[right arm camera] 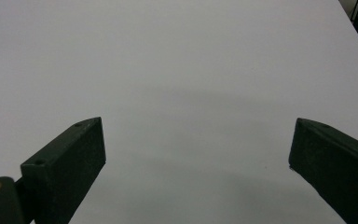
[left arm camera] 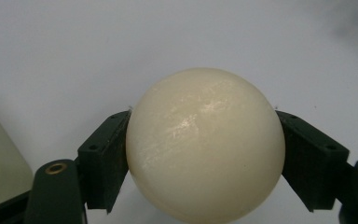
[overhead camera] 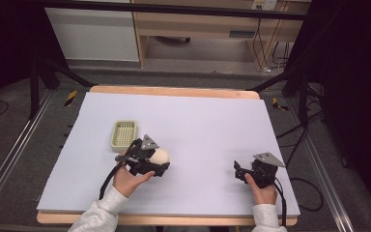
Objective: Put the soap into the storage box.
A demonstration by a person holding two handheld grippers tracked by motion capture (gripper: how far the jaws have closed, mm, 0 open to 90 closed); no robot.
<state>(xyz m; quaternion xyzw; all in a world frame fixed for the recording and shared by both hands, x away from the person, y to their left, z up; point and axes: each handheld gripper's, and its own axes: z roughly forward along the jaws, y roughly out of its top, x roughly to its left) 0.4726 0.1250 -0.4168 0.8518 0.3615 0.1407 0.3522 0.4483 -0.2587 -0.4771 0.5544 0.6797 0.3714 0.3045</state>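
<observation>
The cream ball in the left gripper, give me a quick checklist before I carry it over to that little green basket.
1. Grip on the cream ball: both jaws of the left gripper press its sides. Ok.
2. Ball centred between the pads: it sits evenly in the left gripper view. Ok.
3. Ball lifted off the table: cannot tell.
4. Green basket ready: upright, close beside the left gripper, looks empty. Ok.
5. Right gripper out of the way: open, holding nothing, well off to the other side. Ok.
</observation>
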